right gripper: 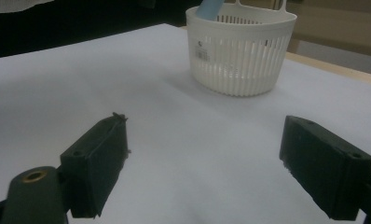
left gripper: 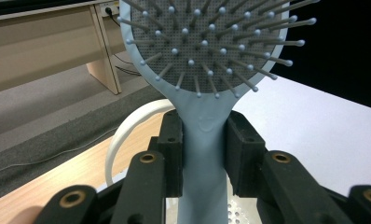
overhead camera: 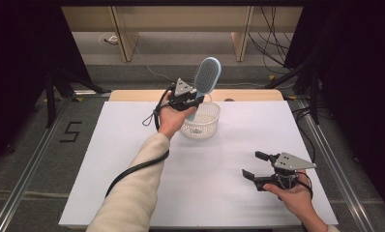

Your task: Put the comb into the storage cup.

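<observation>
While your left gripper (overhead camera: 190, 99) sits at the far middle of the white table (overhead camera: 132, 159), its jaws are clamped on the neck of the light-blue paddle hairbrush (overhead camera: 206, 77), one pad each side of the handle, right under the bristle head

- Left gripper view: brush head (left gripper: 207, 42) stands above the jaws, bristles facing the camera; handle runs down between the pads (left gripper: 172, 154) and out of the bottom of the view
- High view: long axis of the brush is close to upright, leaning a little to the right at the top; head high, handle end pointing down
- White slotted basket (overhead camera: 201, 121) sits directly below and just right of your left hand (overhead camera: 171, 118); the brush's lower end is inside or over its rim, exact depth hidden by the hand
- Right gripper view: a blue tip (right gripper: 209, 9) shows just past the basket's (right gripper: 242, 51) far-left rim, so the handle looks at least at rim level
- What matters, as I judge it: handle end already lines up over the basket mouth, so the line of travel is along the brush's own axis, straight down or straight up
- Your right gripper (overhead camera: 258, 169) rests low at the near right, jaws wide apart and holding nothing, well apart from the basket; the left is the nearer hand by far
</observation>
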Action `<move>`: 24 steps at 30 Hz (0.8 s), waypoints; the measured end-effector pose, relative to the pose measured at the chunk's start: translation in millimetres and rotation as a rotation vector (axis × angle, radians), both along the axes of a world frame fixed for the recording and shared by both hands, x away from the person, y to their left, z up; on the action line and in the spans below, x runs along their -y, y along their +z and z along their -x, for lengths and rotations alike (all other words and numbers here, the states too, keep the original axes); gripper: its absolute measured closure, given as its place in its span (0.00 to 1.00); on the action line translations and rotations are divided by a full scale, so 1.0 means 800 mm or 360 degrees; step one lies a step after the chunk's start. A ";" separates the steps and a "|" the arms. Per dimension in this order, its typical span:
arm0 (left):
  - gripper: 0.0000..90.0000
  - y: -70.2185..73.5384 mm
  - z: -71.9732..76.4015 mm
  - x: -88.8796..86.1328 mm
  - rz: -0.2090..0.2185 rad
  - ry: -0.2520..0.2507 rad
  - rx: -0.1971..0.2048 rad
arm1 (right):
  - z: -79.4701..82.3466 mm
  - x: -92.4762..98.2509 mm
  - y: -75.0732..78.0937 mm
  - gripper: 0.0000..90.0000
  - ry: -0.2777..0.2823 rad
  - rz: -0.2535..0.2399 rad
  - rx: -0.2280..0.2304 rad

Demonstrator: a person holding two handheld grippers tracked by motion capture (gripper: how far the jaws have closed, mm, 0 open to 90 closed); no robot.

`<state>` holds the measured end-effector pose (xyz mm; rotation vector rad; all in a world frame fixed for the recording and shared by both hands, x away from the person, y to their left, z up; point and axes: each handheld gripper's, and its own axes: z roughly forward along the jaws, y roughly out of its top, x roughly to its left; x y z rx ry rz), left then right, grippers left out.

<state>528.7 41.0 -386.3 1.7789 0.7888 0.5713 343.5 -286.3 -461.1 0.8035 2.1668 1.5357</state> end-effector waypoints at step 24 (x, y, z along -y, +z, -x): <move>0.78 -0.007 0.000 0.004 -0.0025 -0.0017 -0.0004 | 0.000 0.000 0.000 0.18 0.0001 0.0001 0.0001</move>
